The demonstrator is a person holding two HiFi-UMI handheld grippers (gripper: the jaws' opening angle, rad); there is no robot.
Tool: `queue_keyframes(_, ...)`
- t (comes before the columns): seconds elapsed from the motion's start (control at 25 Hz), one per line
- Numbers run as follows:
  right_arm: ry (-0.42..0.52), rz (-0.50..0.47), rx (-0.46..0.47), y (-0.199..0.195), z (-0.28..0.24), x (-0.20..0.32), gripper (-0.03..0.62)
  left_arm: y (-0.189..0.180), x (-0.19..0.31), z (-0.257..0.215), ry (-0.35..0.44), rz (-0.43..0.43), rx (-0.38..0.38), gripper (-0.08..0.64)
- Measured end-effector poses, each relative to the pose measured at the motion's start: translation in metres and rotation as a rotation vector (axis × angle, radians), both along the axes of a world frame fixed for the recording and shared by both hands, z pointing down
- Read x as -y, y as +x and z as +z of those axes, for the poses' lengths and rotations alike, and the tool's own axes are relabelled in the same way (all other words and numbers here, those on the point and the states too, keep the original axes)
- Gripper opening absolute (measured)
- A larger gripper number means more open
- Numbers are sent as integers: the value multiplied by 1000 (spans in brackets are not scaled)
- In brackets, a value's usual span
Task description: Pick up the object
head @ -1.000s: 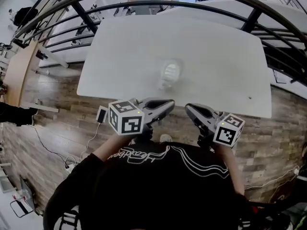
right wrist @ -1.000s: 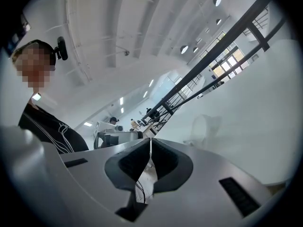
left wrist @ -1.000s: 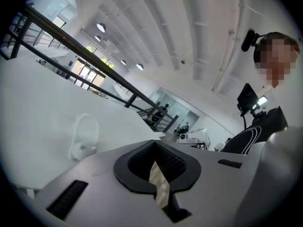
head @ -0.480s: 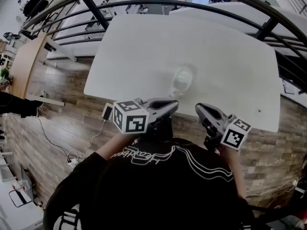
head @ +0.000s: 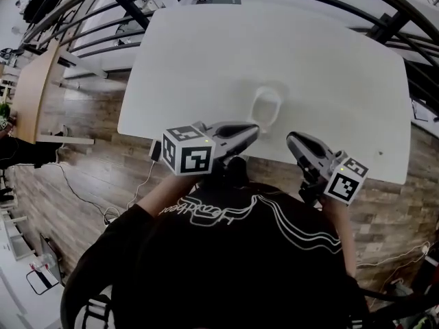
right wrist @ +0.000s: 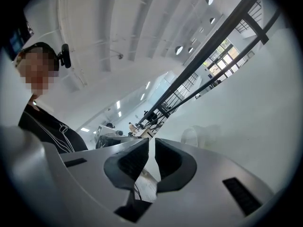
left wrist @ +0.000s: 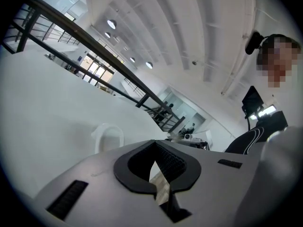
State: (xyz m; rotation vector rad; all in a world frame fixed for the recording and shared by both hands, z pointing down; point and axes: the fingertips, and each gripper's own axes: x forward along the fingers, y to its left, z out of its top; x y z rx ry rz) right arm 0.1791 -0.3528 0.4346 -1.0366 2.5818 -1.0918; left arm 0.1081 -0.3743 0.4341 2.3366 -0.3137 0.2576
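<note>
Claws numbered two. Left claw (head: 254, 129) was clenched, empty. One pale cup (head: 266, 105) sat on the single white tabletop (head: 192, 60), just beyond and between the pair, its outline faint and hard to make out. Right claw (head: 291, 140) was likewise clenched, empty.

Cup (head: 266, 107) on table (head: 206, 60)

Bright, even light everywhere: ceiling lamps (left wrist: 111, 24) show overhead in my left gripper view. The white table (head: 329, 67) glares, so the pale cup (head: 266, 106) nearly washes out and casts only a faint shadow. The railing (head: 387, 25) bows at the head view's edges, and both gripper views go black at the corners.
</note>
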Motion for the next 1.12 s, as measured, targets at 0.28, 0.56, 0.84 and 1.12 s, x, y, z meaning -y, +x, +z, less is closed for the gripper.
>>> queue_keyframes(0.28, -33, 62, -61, 11, 25, 24, 17, -2, 15, 14, -30, -2, 10, 6)
queue_keyframes(0.56, -107, 101, -130, 22, 59, 53, 102, -7, 40, 30, -69, -11, 31, 6)
queue_keyframes(0.84, -260, 54, -197, 13, 97, 67, 191, -14, 57, 41, -95, -21, 32, 7)
queue_keyframes(1.12, -381, 9, -253, 3, 127, 86, 195, -21, 74, 55, -129, -23, 28, 6)
